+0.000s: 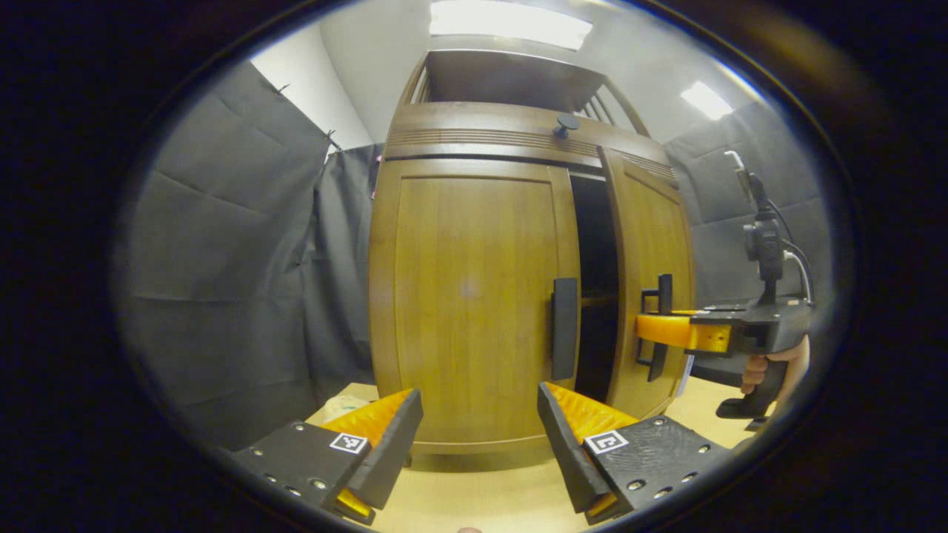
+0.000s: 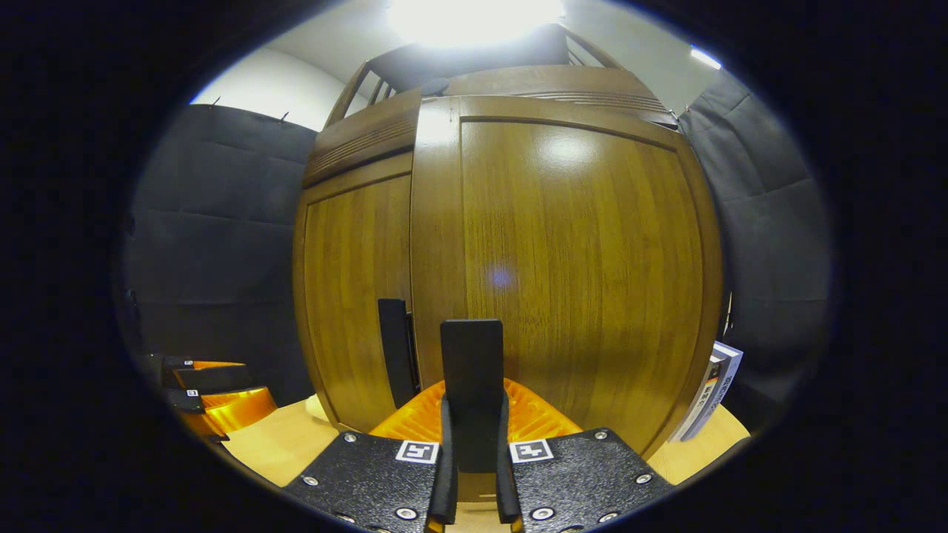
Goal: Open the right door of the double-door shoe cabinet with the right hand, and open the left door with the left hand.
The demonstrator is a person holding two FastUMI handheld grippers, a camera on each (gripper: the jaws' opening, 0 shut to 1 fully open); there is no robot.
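Hidden: the inside of the brown wooden double-door shoe cabinet (image 1: 474, 296) was a dark gap behind the ajar right door (image 1: 652, 281); nothing in it could be made out.
Cut off: a white book-like item (image 2: 712, 400) stood at the cabinet's far right corner, partly behind it.
Right gripper: the black-and-orange right gripper (image 2: 474, 444) was clenched on the flat black right door handle (image 2: 472, 385), both fingers pressing its sides.
Left gripper: the black-and-orange left gripper (image 1: 480, 437) was spread wide, holding nothing, near the closed left door (image 1: 466, 296).
Left handle: the black left door handle (image 1: 564, 327) stood beyond the left gripper, slightly right of it, apart from its fingers.
Support: pale wooden tabletop (image 1: 459, 503).
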